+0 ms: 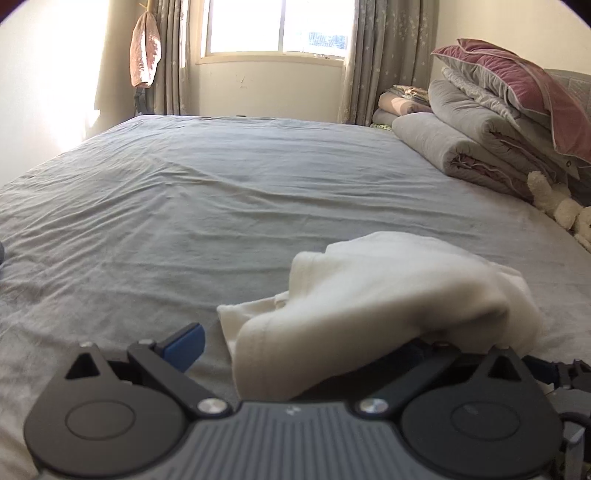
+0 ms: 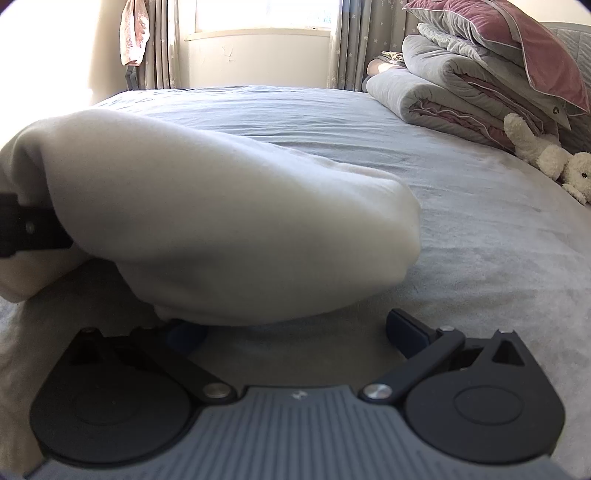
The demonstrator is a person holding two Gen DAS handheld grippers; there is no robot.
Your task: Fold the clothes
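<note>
A white folded garment (image 1: 388, 288) lies bunched on the grey bed sheet (image 1: 221, 203), close in front of both grippers. My left gripper (image 1: 306, 347) is open. Its left blue pad (image 1: 186, 345) is bare, and the garment's edge drapes over its right finger and hides it. In the right wrist view the same garment (image 2: 221, 221) bulges up at the left. My right gripper (image 2: 295, 332) is open too, with its left finger tucked under the cloth and its right pad (image 2: 406, 332) free above the sheet (image 2: 480, 240). Part of the left gripper (image 2: 26, 229) pokes out from under the garment.
Rolled grey quilts (image 1: 480, 140) and a maroon pillow (image 1: 517, 81) are stacked at the bed's right side, with a white plush toy (image 1: 554, 206) beside them. A pink garment (image 1: 144, 51) hangs by the curtains near the window (image 1: 277, 26). The right gripper's body (image 1: 565, 373) shows at the lower right.
</note>
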